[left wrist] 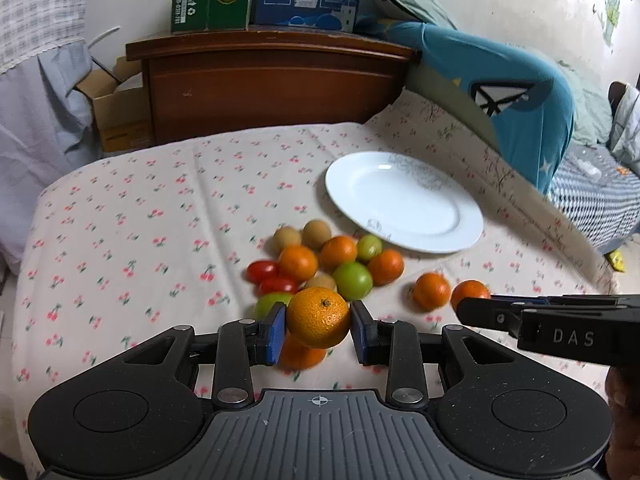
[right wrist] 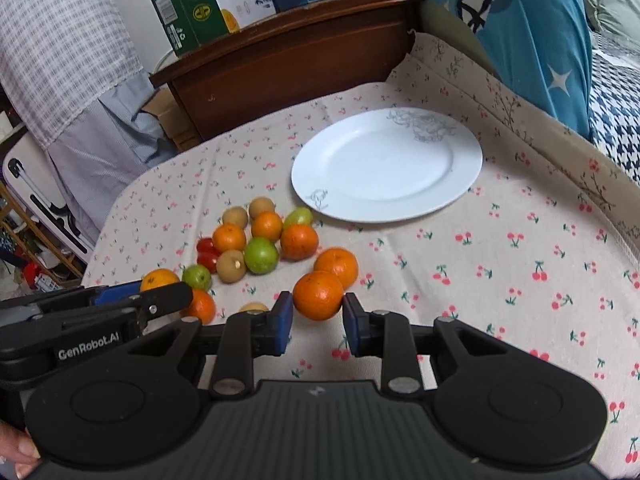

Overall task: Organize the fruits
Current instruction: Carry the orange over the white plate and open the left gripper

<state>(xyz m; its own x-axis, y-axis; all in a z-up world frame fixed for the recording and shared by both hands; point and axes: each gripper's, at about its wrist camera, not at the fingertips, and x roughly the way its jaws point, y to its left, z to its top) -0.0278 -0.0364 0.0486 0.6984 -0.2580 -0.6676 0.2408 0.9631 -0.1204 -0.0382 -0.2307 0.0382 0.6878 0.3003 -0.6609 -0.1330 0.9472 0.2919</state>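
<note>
Orange, waxy-skinned mandarin (left wrist: 319, 317) sits clamped in my left gripper (left wrist: 318, 330), lifted off the cloth. My right gripper (right wrist: 317, 324) brackets another mandarin (right wrist: 319, 295), contact uncertain. Light, slightly soft: squeeze across the middle. Plate (left wrist: 460, 236) waits at one o'clock.

Each unit, the left gripper (left wrist: 318, 330) and the right gripper (right wrist: 317, 326), has a matte black plastic chassis with two round raised discs flanking a grey ribbed centre plate. Black linkage arms pivot on silver rivets and end in blue pads (left wrist: 275, 333). The left plate carries a white crosshair mark. White side lettering reads "DAS" on the right unit, "GenRobot.AI" on the left. Bare skin and a fingernail show at the frame edge (right wrist: 18, 454).
</note>
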